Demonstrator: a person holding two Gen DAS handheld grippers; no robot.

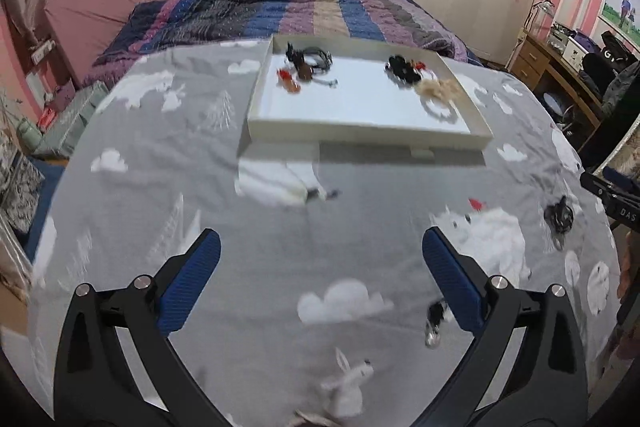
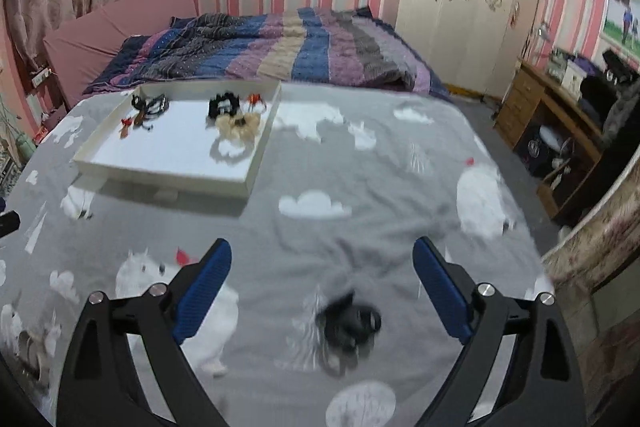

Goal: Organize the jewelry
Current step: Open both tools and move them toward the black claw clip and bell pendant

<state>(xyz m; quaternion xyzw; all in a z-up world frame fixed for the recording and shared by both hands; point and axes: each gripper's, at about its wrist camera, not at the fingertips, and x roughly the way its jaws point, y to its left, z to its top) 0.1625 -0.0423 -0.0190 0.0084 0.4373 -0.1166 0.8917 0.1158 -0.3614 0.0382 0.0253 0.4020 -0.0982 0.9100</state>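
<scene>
From the left wrist camera, the left gripper (image 1: 320, 267) hangs over a grey blanket (image 1: 260, 227) printed with white clouds and animals, its two blue-padded fingers (image 1: 192, 279) spread wide with nothing between them. Just inside the right-hand finger, a small black and white piece with a silver ring (image 1: 435, 319) lies on the blanket, close to the pad but not gripped. Further ahead sits a shallow white tray (image 1: 360, 137), and inside it are two loose groups: black cords with red and brown bits (image 1: 306, 67) near the far left corner, and a black cluster, a beige frilly band and a pale ring (image 1: 420, 83) toward the right side. Off to the right on the blanket lies a dark tangled band (image 1: 559, 215), near the edge of the other tool (image 1: 612, 195), which shows only in part. From the right wrist camera, the right gripper (image 2: 322, 279) is also spread wide and holds nothing. The dark tangled band (image 2: 350, 323) lies on the blanket (image 2: 360, 167) between the two fingers (image 2: 204, 291), nearer their base than their tips, touching neither; it is blurred, so its make cannot be told. The tray (image 2: 168, 179) is well ahead to the left, with the same jewelry (image 2: 236, 119) in its far half. A striped quilt (image 2: 280, 47) lies beyond.
</scene>
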